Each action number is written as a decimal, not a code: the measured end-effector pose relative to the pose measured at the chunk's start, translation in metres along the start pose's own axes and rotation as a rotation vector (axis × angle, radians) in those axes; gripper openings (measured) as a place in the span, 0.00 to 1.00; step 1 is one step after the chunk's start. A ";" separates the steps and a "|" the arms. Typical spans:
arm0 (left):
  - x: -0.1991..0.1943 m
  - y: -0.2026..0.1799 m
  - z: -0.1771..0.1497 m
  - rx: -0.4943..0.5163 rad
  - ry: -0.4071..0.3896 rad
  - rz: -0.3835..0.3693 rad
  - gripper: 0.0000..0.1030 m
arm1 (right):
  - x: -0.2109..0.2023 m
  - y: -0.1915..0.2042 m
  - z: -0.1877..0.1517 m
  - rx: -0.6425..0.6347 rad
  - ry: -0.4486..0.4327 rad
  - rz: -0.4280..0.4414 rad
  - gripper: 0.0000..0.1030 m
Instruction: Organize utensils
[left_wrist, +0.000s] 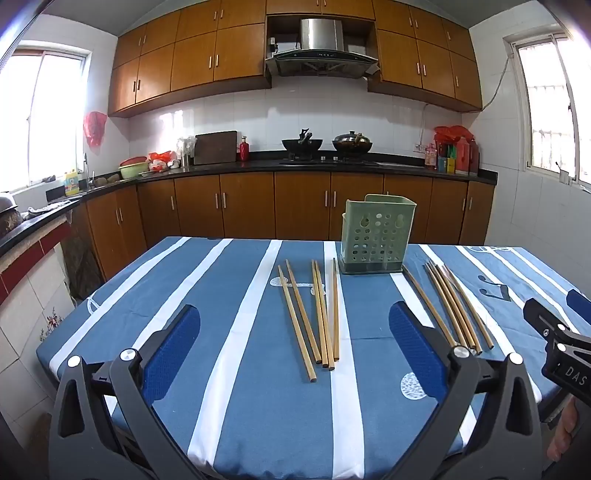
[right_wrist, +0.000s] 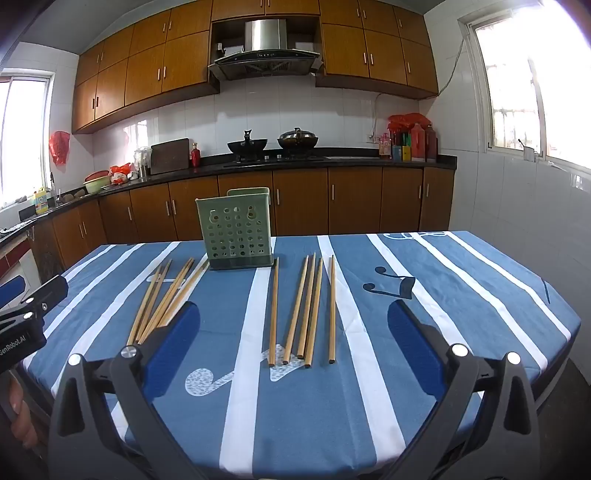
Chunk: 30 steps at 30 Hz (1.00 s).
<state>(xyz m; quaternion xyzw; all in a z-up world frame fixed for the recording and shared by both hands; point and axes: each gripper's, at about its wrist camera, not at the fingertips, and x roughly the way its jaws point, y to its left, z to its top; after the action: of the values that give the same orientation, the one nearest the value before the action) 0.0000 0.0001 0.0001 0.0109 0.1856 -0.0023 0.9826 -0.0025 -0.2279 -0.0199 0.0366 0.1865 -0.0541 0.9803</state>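
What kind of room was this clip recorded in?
A home kitchen, most likely: a range hood hangs over woks on a hob, wooden cabinets line the walls, and a cloth-covered table stands in front.

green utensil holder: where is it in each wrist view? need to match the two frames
Left wrist view: the green utensil holder stands right of centre at the table's far edge, beyond the chopsticks.
Right wrist view: the green utensil holder stands left of centre, at the far edge between the two chopstick groups.
Shared landmark: the steel range hood above the stove, up behind the holder in both.
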 end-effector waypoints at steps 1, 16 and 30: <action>0.000 0.000 0.000 -0.001 0.000 -0.001 0.98 | 0.000 0.000 0.000 0.000 0.000 0.000 0.96; 0.000 0.000 0.000 -0.003 0.004 -0.003 0.98 | -0.001 0.000 0.000 -0.001 0.000 -0.001 0.96; 0.000 0.000 0.000 -0.004 0.007 -0.003 0.98 | 0.000 -0.001 0.000 0.000 0.001 -0.001 0.96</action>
<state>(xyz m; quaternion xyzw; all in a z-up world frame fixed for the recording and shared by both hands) 0.0003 0.0004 -0.0001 0.0086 0.1890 -0.0031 0.9819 -0.0029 -0.2288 -0.0195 0.0364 0.1870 -0.0543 0.9802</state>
